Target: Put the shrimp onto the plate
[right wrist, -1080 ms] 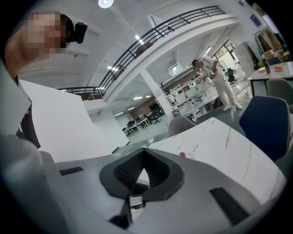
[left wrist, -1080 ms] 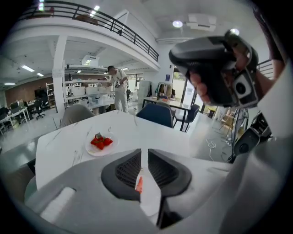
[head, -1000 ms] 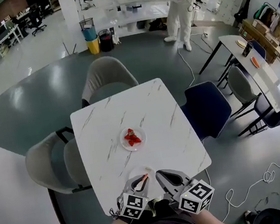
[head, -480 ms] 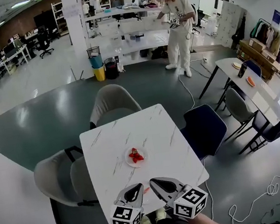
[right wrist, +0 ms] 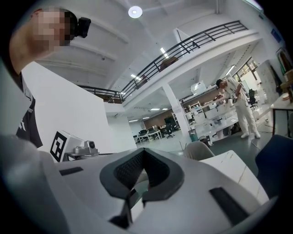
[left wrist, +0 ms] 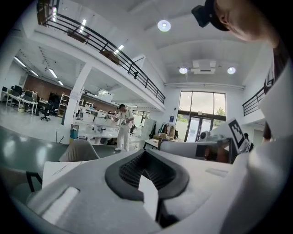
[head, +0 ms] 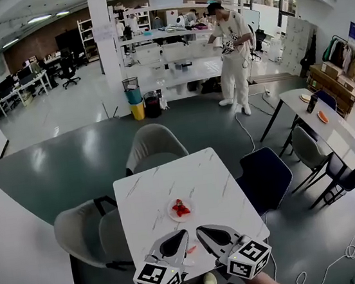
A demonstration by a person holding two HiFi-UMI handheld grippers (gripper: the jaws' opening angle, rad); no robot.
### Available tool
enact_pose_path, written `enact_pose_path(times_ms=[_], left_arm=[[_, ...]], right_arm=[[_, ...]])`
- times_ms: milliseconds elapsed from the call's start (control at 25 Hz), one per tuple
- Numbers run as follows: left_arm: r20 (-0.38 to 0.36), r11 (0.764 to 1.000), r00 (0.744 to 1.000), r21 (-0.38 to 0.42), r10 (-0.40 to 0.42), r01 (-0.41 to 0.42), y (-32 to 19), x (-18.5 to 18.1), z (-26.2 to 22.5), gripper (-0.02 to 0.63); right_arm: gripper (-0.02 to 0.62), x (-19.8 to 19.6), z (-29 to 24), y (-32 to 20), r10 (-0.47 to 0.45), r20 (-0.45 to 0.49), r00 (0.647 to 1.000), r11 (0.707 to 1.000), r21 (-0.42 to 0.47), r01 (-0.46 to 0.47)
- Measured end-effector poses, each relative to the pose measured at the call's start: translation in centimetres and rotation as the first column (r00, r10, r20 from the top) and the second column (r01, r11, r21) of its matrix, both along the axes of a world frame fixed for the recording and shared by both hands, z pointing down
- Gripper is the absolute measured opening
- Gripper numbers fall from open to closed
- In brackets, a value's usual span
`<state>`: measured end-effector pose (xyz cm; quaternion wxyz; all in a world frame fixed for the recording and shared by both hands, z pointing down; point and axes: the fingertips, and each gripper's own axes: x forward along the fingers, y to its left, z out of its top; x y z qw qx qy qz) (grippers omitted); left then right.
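Note:
In the head view a small white plate [head: 171, 206] lies at the middle of the white marble table [head: 145, 194], with red shrimp [head: 180, 208] on it. A small pink-orange piece [head: 191, 249] lies near the table's front edge, between my two grippers. My left gripper [head: 178, 237] and right gripper [head: 203, 231] hover side by side over that front edge, both shut with nothing in them. The left gripper view shows its shut jaws [left wrist: 145, 154] tilted up toward the room. In the right gripper view the jaws [right wrist: 143, 153] are tilted up the same way.
A grey chair [head: 155, 145] stands at the table's far side, another grey chair [head: 84, 231] at its left, and a dark blue chair [head: 266, 175] at its right. A person in white [head: 233, 46] stands far off by shelves. A second table [head: 320, 116] stands at the right.
The head view has pulled up and back, so the table looks smaller. Both grippers stay side by side at the front edge, still shut.

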<state>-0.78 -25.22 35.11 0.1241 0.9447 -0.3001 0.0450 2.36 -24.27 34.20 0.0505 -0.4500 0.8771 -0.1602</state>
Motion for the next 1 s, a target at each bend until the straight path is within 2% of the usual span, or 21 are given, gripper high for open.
enact_pose_path(times_ms=[360, 1000], left_arm=[[-0.027, 0.999, 1.000, 0.034, -0.002, 0.003, 0.6, 0.3, -1.8, 0.008], [-0.032, 1.000, 0.999, 0.028, -0.007, 0.008, -0.5, 0.0, -0.7, 0.008]], right_arm=[[0.002, -0.2, -2.2, 0.4, -0.009, -0.012, 1.000, 0.999, 0.047, 0.009], [0.002, -0.8, -1.3, -0.5, -0.015, -0.013, 1.000, 0.999, 0.043, 0.015]])
